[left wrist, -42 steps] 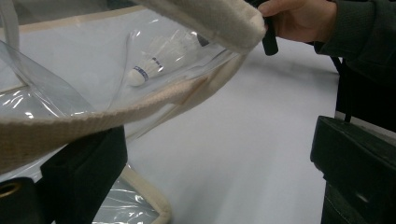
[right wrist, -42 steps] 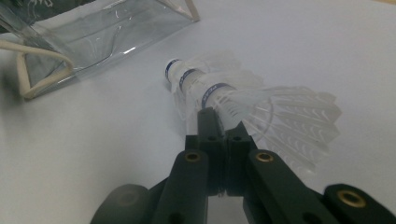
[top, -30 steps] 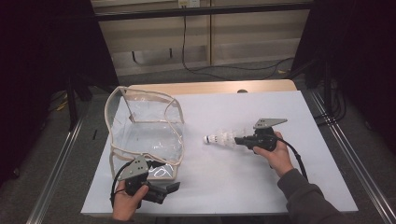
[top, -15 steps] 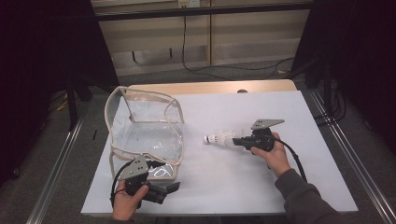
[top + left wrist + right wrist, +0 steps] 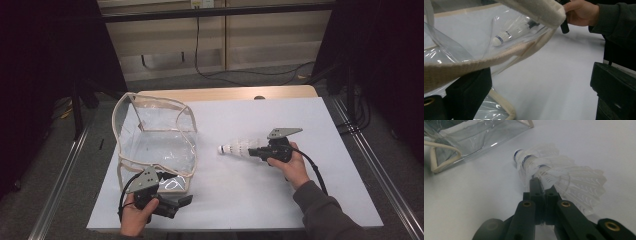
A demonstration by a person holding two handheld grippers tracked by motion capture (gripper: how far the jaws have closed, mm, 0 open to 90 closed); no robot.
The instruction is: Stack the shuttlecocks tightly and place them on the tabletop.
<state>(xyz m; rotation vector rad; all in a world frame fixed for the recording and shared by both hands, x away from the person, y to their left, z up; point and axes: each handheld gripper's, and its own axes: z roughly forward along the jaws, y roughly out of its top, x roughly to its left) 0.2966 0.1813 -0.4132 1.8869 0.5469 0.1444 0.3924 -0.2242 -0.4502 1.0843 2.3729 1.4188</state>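
Note:
A clear plastic bag (image 5: 155, 145) with beige trim stands open on the left of the white table (image 5: 300, 115). My left gripper (image 5: 182, 200) is at its near corner, jaws wide apart. In the left gripper view (image 5: 536, 75) the bag's beige rim (image 5: 474, 65) lies over one jaw. My right gripper (image 5: 252, 150) is shut on the feather end of a stack of white shuttlecocks (image 5: 235, 148), which point their corks at the bag. In the right gripper view the jaws (image 5: 541, 187) pinch the shuttlecocks' (image 5: 564, 172) feathers. Through the bag's clear wall I see the shuttlecocks (image 5: 504, 33).
The bag (image 5: 474, 135) lies a short way ahead of the shuttlecocks' corks. Metal rails (image 5: 370, 170) run along both sides of the table. A black cable (image 5: 310, 165) trails from the right gripper past the sleeve.

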